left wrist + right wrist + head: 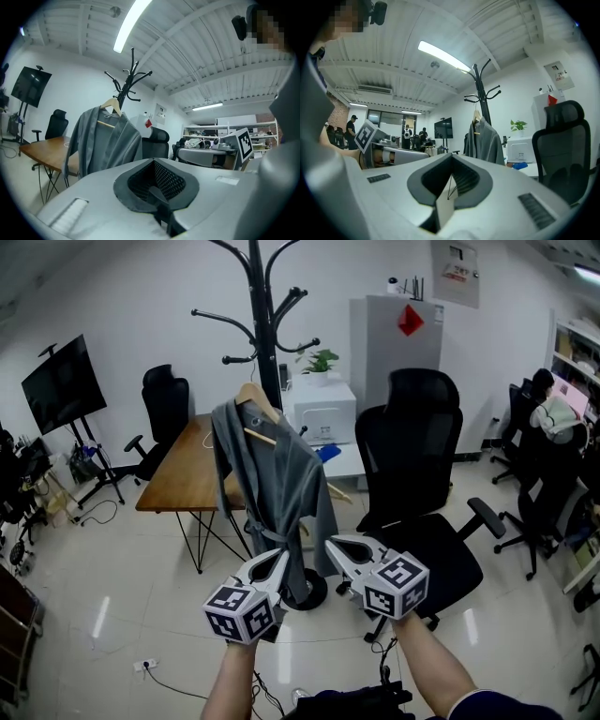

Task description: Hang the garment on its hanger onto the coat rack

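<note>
Hanging straight ahead of both grippers, beyond their tips: one grey garment [267,484] on one wooden hanger [255,399], at pole of one black coat rack [265,315]. Garment long axis vertical, hem toward floor. Hanger bar tilted, right end lower. Left gripper [280,556] closed, empty. Right gripper [331,545] closed, empty. One marker cube on each. Print on wall notice [455,268] and red diamond sign [410,320] too small to read. One wooden worktop [183,474] ahead-left of left gripper; one black chair [417,456] just beyond right gripper.
</note>
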### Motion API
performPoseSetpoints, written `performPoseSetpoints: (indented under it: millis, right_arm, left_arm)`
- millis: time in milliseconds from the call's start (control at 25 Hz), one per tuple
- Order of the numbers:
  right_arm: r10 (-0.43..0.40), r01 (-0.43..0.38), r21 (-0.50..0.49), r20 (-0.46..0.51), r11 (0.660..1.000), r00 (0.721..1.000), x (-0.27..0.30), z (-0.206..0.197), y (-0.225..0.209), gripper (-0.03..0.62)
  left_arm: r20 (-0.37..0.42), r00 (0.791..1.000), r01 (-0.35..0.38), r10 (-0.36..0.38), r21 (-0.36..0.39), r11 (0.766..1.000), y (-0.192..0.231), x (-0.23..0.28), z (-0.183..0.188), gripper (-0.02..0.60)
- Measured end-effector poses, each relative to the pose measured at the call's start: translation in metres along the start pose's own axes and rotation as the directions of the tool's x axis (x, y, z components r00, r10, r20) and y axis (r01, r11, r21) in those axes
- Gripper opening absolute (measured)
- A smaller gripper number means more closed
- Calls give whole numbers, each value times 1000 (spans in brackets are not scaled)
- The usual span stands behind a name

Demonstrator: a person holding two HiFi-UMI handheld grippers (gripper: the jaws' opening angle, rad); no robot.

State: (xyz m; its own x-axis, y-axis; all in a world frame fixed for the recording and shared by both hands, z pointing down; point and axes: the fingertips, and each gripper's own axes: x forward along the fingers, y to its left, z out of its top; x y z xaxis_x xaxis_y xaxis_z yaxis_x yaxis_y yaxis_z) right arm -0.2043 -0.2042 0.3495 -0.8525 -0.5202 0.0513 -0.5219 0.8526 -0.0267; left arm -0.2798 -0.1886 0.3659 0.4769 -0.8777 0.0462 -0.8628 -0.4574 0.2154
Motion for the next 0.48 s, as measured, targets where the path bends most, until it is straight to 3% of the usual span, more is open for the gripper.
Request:
performPoseSetpoints:
  millis: [480]
  right_arm:
    - [5,-5,-15,-3,1000,1000,-2,0,1,3]
  left_arm:
    - [12,1000,-6,6,15,1000,-10,-2,5,-8]
